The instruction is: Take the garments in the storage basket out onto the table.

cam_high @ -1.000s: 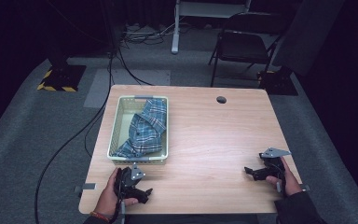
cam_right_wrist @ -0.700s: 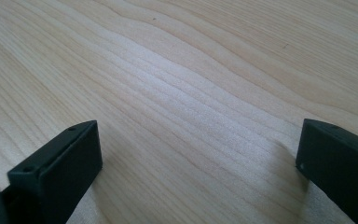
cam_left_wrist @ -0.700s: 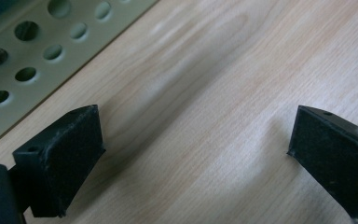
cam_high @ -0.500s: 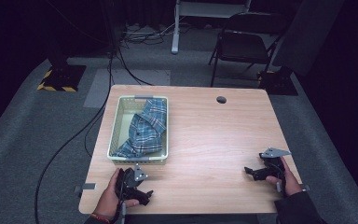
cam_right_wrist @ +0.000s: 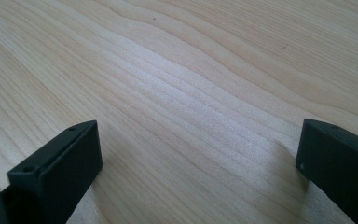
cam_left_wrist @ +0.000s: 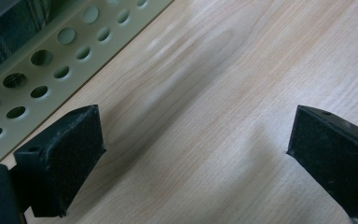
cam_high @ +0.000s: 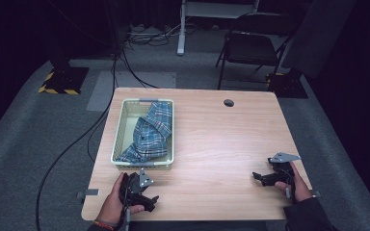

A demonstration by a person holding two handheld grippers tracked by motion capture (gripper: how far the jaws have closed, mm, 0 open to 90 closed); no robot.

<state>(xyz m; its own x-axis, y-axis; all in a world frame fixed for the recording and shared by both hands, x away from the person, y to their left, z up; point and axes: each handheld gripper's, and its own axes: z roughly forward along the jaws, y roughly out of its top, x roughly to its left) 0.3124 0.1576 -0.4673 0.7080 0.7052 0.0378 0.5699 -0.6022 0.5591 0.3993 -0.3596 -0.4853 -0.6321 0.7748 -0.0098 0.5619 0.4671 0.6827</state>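
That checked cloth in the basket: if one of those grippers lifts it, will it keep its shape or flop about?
The cloth lies crumpled in folds and drapes over the basket wall, so it will probably hang limp and unfold when lifted. It looks thin, so likely light. A trailing end might catch the rim and drag the holed, light-looking basket along.

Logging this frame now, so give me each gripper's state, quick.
Left gripper: open, holding nothing, beside the pale green perforated plastic basket.
Right gripper: open, holding nothing, over the light wooden table.
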